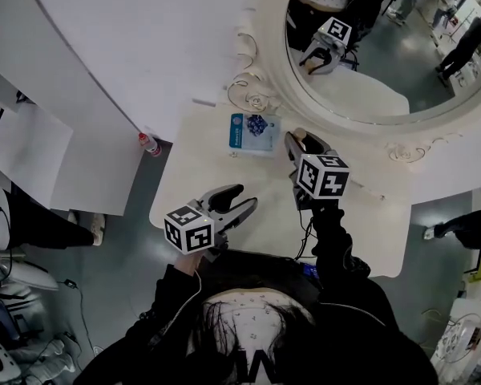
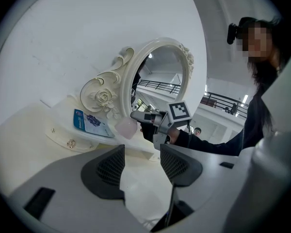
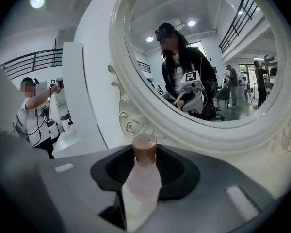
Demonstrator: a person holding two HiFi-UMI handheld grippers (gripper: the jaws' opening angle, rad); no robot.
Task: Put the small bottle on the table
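The small bottle [image 3: 143,183] is pale pink with a brown cap [image 3: 144,147]. It stands between the dark pads [image 3: 112,169] of my right gripper [image 3: 144,165], which is shut on it. In the head view that gripper [image 1: 298,145] is over the back of the white table [image 1: 194,165], close to the mirror frame. From the left gripper view the bottle [image 2: 127,128] hangs just above the tabletop. My left gripper [image 1: 242,200] is near the table's front edge, open, with nothing between its fingers [image 2: 108,168].
A large oval mirror [image 1: 369,46] with an ornate white frame [image 2: 105,97] stands at the back of the table. A blue packet [image 1: 254,132] lies flat by the frame's base. A red-capped item [image 1: 148,143] sits off the table's left corner.
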